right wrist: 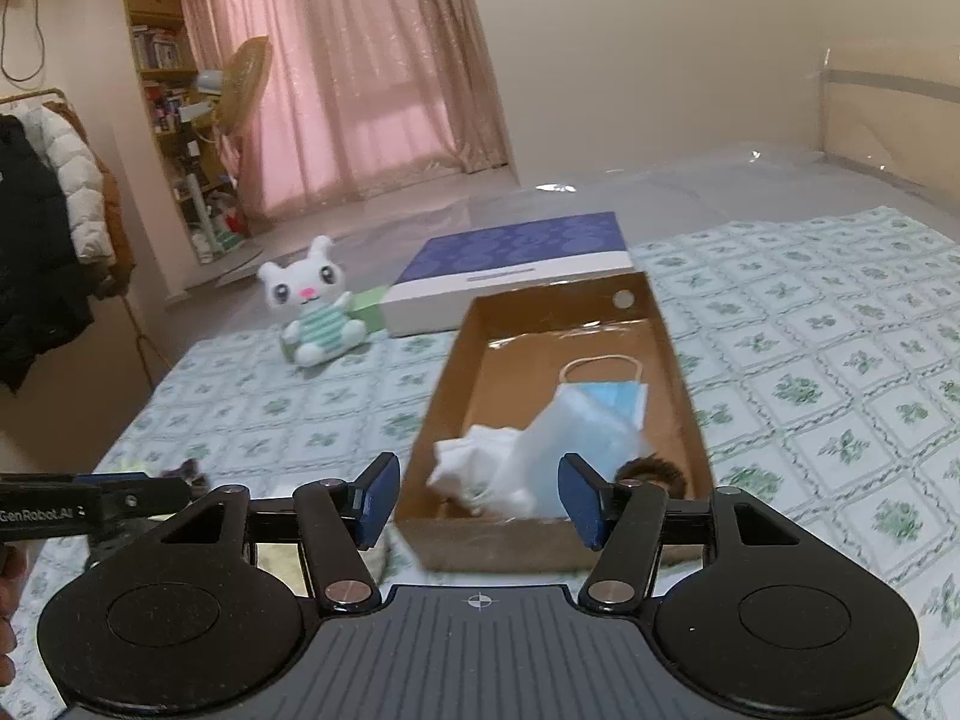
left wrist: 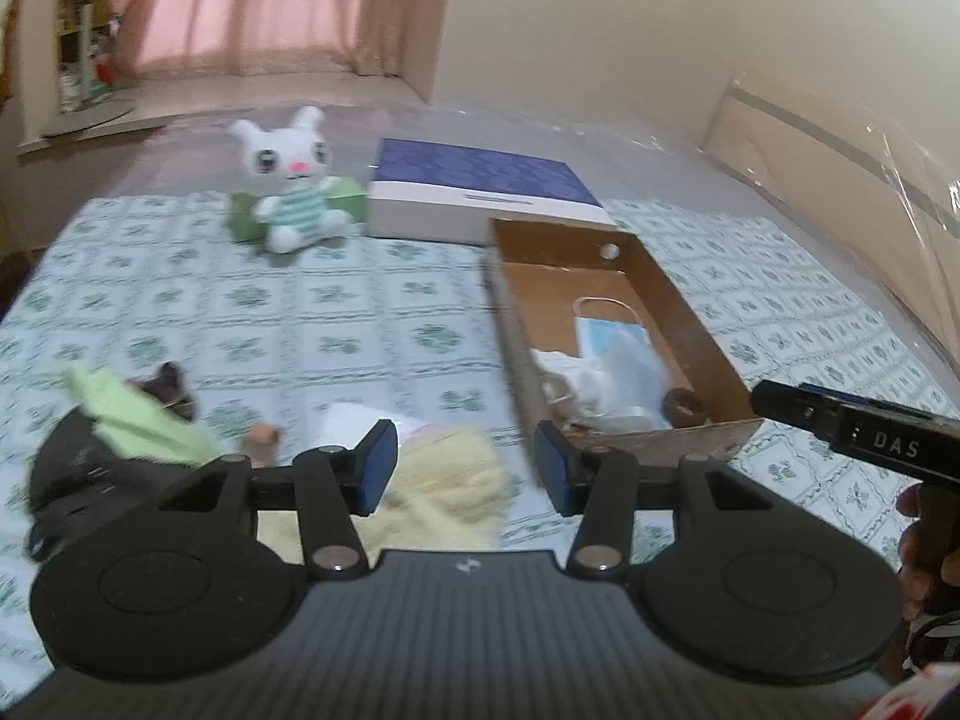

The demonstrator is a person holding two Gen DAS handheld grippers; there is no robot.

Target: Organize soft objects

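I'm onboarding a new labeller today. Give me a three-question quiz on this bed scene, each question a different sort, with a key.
1. True or false: the white plush rabbit in a striped shirt sits inside the open brown cardboard box.
2. Which lies in that box? A) blue surgical mask B) pale yellow knitted cloth C) light green cloth
3. Fill in: the flat box with the dark blue patterned lid lies just ____ the cardboard box, as seen from the right wrist.

Key
1. False: it sits on the green-patterned bedspread, left of the box.
2. A
3. Beyond

Both the left tool and the right tool are open and hold nothing.
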